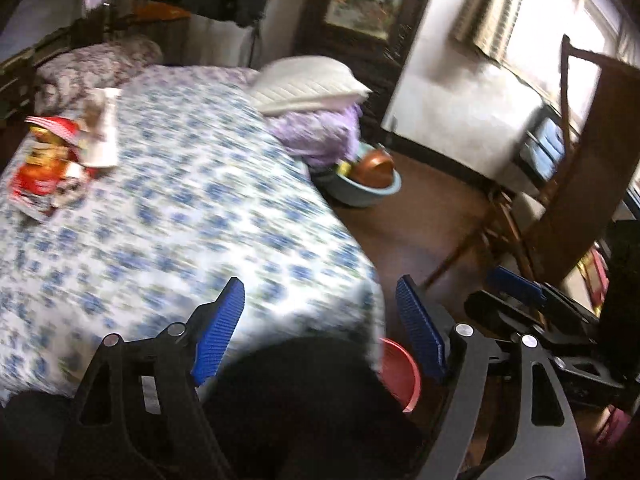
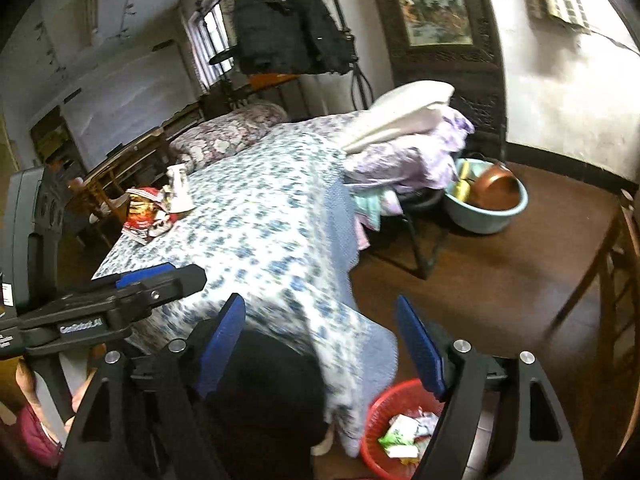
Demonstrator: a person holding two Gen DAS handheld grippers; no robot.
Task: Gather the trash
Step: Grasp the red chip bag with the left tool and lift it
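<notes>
A pile of trash (image 1: 52, 160), made of red snack wrappers and white paper, lies on the far left side of the blue-flowered bed (image 1: 180, 220); the right wrist view shows the trash pile (image 2: 154, 208) too. A red mesh basket (image 2: 396, 420) with wrappers in it stands on the floor at the bed's near corner, and only the rim of the basket (image 1: 402, 376) shows in the left wrist view. My left gripper (image 1: 320, 284) is open over that corner with nothing between its fingers. My right gripper (image 2: 319, 301) is open and empty above the basket.
A blue basin (image 2: 488, 208) holding a copper bowl sits on the brown floor beyond the bed. Folded pillows and bedding (image 2: 404, 132) are stacked at the bed's far right. A wooden chair (image 1: 580, 160) stands at the right. A dark rounded shape (image 2: 264, 392) covers the bed's near corner.
</notes>
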